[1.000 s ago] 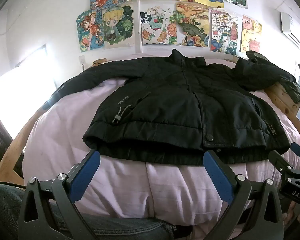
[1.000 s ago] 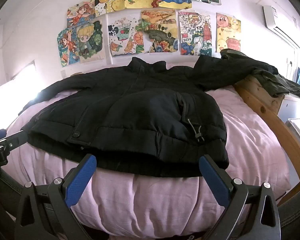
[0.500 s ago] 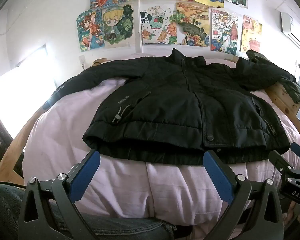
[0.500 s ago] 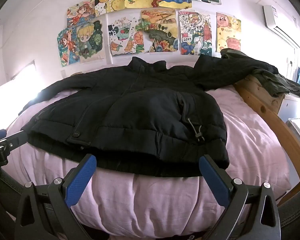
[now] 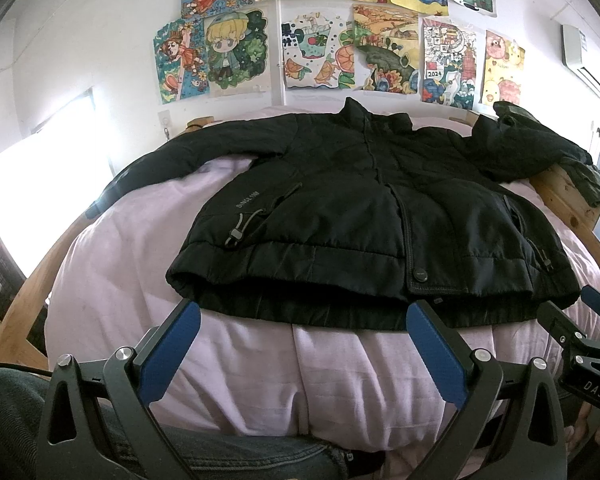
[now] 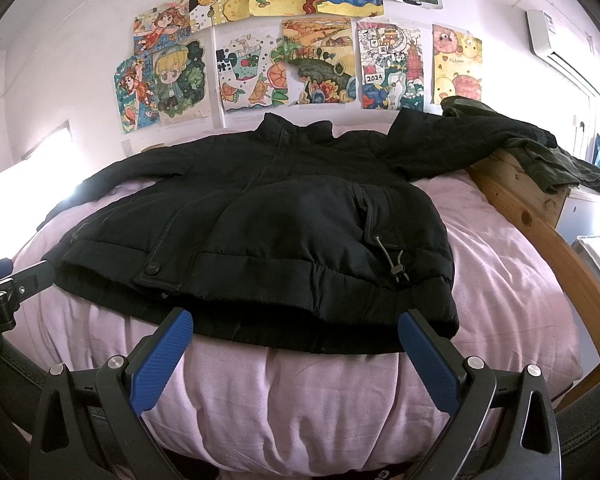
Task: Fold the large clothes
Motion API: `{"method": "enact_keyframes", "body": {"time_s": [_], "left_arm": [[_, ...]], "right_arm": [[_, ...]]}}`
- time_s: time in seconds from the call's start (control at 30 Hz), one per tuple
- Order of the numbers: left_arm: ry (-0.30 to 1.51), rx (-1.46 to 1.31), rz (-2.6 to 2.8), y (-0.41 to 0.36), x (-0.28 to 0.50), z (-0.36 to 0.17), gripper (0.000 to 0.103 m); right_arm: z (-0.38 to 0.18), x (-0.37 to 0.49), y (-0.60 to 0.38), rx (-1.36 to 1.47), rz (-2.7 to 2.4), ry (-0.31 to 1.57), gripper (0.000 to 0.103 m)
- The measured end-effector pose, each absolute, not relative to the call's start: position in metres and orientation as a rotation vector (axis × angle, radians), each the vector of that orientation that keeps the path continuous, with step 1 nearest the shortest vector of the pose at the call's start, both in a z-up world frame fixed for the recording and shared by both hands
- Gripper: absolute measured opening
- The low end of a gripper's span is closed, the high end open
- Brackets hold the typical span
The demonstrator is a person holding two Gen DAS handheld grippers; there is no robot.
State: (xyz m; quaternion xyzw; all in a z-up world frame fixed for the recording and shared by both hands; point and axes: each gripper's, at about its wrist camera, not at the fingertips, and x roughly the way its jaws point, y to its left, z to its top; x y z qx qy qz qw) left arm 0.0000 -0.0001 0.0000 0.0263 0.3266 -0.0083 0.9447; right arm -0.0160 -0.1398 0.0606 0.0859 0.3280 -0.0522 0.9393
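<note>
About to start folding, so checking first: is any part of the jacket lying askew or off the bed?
Yes. The jacket lies flat, but one sleeve runs over the wooden bed frame onto other dark clothes, instead of lying on the bedding.

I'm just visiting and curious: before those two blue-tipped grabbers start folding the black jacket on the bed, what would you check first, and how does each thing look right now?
1. Black jacket spread flat, front up, front closed: ok.
2. Left gripper open, holding nothing: ok.
3. Right gripper open, holding nothing: ok.
4. Both sleeves laid out on the pink bedding: not ok; one sleeve runs onto the wooden bed frame, beside a dark green garment.
5. Hem within reach of both grippers: ok, probably; it lies just ahead of the fingertips.
</note>
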Motion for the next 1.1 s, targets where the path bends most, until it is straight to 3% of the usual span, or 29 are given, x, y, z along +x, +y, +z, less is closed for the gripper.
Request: {"method": "enact_keyframes", "body": {"time_s": [1.1], "left_arm": [[0.666,0.053,-0.018,-0.0001,0.0001,0.0000,0.101]], "right_arm": [[0.0628,-0.0138,-0.1337,0.182,-0.103,0.672,0.103]]}}
